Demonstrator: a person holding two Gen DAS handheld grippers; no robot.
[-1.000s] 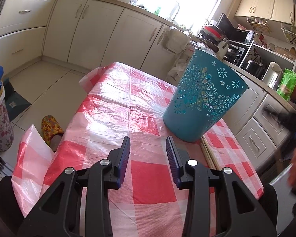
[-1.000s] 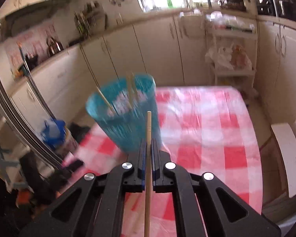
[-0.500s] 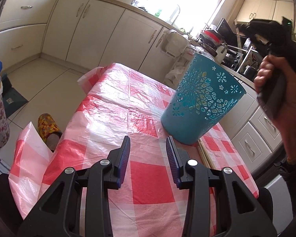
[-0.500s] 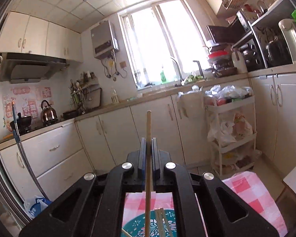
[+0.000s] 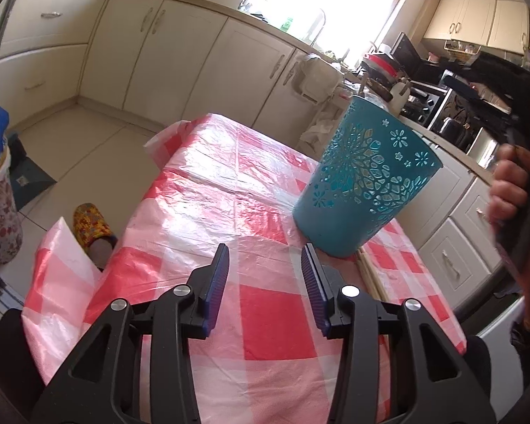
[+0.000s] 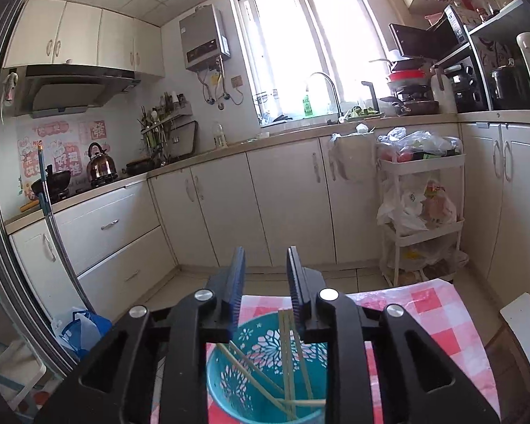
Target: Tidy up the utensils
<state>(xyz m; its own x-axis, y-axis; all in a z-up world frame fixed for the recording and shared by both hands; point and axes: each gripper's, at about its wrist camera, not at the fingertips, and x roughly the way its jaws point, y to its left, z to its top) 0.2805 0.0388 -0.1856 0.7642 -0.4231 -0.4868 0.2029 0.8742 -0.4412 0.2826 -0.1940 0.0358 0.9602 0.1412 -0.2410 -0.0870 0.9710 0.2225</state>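
- Right wrist view alone shows inside the teal basket [image 6: 265, 371]: several chopsticks [image 6: 286, 353] lean within it.
- Left wrist view alone shows more chopsticks [image 5: 369, 277] lying on the tabletop [image 5: 208, 190], against the basket [image 5: 364, 183] base.
- Left tool [image 5: 266, 275]: fingers apart, holding nothing, near the basket.
- Right tool [image 6: 265, 275]: fingers apart, empty, above the basket.

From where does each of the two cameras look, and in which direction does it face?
Left wrist: low above the table, looking forward across it at the basket; shows the open left gripper and the person's right hand.
Right wrist: above the basket, facing the window over the open right gripper; chopsticks stand in the basket.
Shared: basket, table, window.
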